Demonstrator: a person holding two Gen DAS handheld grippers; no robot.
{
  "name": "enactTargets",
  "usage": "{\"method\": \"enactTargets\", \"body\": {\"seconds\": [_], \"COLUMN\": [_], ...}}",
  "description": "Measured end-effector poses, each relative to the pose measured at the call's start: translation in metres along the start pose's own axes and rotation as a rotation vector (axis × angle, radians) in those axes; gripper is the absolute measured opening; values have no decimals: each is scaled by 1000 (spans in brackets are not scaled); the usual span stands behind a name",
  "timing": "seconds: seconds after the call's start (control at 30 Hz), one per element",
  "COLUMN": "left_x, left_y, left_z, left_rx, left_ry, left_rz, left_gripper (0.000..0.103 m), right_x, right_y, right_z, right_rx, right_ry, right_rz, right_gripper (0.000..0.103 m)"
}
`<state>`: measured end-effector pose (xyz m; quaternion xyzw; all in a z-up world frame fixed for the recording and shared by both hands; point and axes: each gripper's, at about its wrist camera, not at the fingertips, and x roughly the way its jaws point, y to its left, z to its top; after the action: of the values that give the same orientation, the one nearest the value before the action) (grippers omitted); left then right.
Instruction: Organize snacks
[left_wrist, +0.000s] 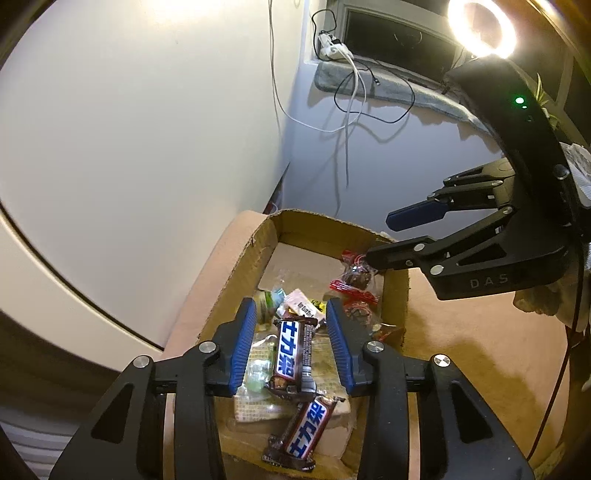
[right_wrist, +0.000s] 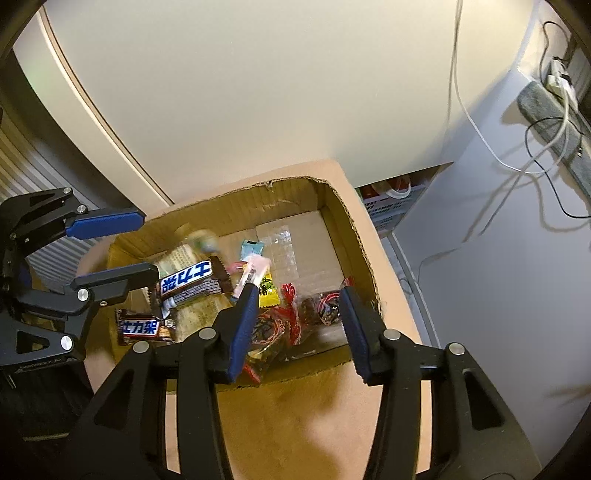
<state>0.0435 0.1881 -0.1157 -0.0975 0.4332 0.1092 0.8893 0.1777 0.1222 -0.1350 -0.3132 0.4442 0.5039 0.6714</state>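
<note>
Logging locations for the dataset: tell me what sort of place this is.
Probably a room at home, not a lab: a cardboard box of snacks on a peach padded seat, charger cables hanging from a window sill, and a ring light.

A glaring ring light (left_wrist: 481, 26) burns out the left view's top right corner; cables (left_wrist: 351, 107) cast sharp wall shadows, fisheye bends and darkens the edges.

The right gripper's left finger (right_wrist: 243, 325) hides part of the red-wrapped snacks (right_wrist: 291, 317). A round green sweet (right_wrist: 201, 238) near the cardboard box (right_wrist: 354, 221) wall is blurred beyond naming.
</note>
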Motion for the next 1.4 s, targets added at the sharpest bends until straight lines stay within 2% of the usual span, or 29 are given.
{"method": "enactTargets", "body": {"seconds": [0.07,0.13,0.27,0.43,0.67,0.97,1.4], "left_x": [-6,-15,-30,-48,-68,-85,-97], "left_y": [0,0,0,-2,-8,-17,-26], "left_z": [-1,-4,-9,-16,-23,-33,-37], "left_rx": [-4,-15,-31,-34,-52,-72,-69], "left_ry": [-4,-9,-13,-23,-30,-25,-37], "left_rz": [0,4,22,50,77,98,78], "left_gripper": [43,53,65,71,73,75,76], "right_x": [-11,-25,-43,-59,-79,-104,-114], "right_y": [5,10,16,21,24,31,49], "right_z": [-5,-11,-26,-48,-84,-128,-134], "right_rx": [17,46,113,214,307,433,409], "right_ry": [-22,-55,-110,-149,-159,-202,-212], "right_rz": [0,-5,-13,-48,-154,-209,-239], "right_gripper": [52,68,75,85,86,87,91]}}
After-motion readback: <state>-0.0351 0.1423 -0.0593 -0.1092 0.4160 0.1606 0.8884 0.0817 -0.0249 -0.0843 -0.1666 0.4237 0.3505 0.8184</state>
